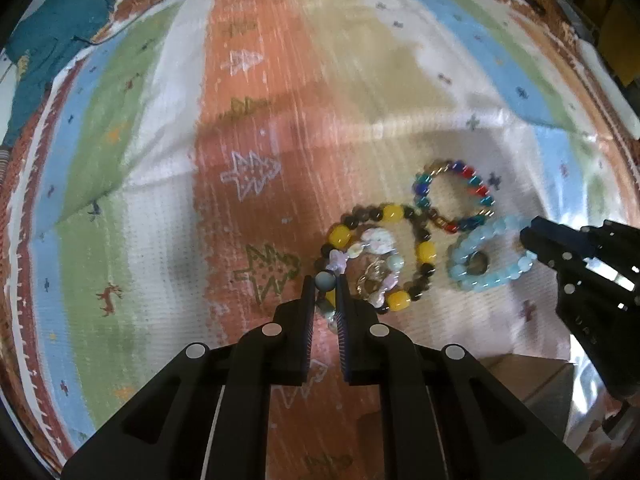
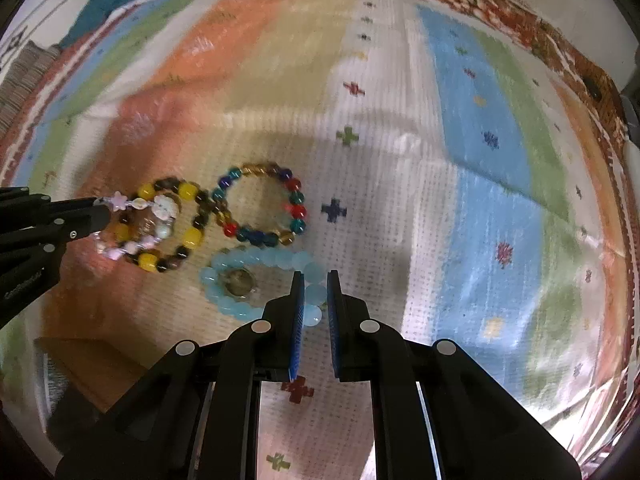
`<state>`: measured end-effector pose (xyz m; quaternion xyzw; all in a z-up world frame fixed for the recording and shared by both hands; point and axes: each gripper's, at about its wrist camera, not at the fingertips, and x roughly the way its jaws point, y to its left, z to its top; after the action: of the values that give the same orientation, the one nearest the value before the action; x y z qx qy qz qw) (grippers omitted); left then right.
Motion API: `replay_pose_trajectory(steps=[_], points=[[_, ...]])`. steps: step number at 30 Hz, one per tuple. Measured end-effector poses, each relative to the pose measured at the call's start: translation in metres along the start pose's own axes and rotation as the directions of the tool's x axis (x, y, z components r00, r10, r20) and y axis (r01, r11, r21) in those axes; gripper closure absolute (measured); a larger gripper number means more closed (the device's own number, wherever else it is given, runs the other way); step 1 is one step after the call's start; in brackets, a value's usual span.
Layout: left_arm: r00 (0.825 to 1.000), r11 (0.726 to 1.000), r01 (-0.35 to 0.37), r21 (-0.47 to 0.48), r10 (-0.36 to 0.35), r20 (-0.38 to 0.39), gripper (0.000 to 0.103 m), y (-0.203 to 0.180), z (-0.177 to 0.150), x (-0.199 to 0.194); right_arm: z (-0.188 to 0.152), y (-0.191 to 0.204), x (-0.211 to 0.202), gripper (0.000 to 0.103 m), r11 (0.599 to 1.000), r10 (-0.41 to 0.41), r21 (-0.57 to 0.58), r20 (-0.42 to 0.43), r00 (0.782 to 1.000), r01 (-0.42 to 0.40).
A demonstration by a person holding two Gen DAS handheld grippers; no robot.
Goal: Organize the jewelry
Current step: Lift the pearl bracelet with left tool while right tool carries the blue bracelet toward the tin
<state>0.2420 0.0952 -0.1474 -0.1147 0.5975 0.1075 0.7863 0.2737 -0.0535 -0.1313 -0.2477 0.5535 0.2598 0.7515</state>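
Observation:
Several bead bracelets lie close together on a striped cloth. My left gripper [image 1: 325,282] is shut on the pastel charm bracelet [image 1: 376,242], which lies inside a yellow-and-brown bracelet [image 1: 426,252]. My right gripper [image 2: 315,280] is shut on the light blue bracelet [image 2: 240,258], which rings a small dark ring [image 2: 239,282]. A multicoloured glass-bead bracelet [image 2: 260,204] lies just beyond. The right gripper also shows in the left wrist view [image 1: 528,236], and the left gripper in the right wrist view [image 2: 100,212].
A teal cloth [image 1: 52,40] lies at the far left corner. A brown box [image 1: 532,380] sits near the front, also in the right wrist view [image 2: 92,364]. The cloth's brown patterned border [image 2: 520,12] runs along the far edge.

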Motion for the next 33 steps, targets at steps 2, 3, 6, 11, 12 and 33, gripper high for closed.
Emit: replay_pose_trajectory(steps=[2,3,6,11,12,33], points=[[1.0,1.0,0.006,0.001,-0.006,0.021,0.093,-0.005,0.001,-0.01,0.002,0.0,-0.009,0.091,1.0,0.008,0.001,0.019,1.0,-0.008],[0.999,1.0,0.008,0.002,-0.008,0.033,0.093,-0.007,0.002,-0.015,0.002,0.001,-0.015,0.091,1.0,0.011,-0.001,0.03,0.999,-0.011],[0.998,1.0,0.017,0.004,-0.017,0.063,0.093,-0.009,0.002,-0.029,-0.001,0.0,-0.025,0.091,1.0,0.019,-0.001,0.052,0.998,-0.019],[0.994,1.0,0.022,0.007,-0.023,0.105,0.093,-0.004,-0.002,-0.048,-0.002,0.0,-0.042,0.091,0.998,0.058,0.005,0.094,0.994,-0.059],[0.994,1.0,0.022,0.01,-0.023,0.11,0.093,0.0,-0.003,-0.05,-0.001,-0.002,-0.044,0.091,0.998,0.06,0.008,0.1,0.993,-0.061],[0.98,0.999,0.039,0.022,-0.043,0.195,0.093,-0.001,-0.016,-0.091,-0.013,-0.002,-0.082,0.091,0.997,0.065,0.018,0.181,0.981,-0.069]])
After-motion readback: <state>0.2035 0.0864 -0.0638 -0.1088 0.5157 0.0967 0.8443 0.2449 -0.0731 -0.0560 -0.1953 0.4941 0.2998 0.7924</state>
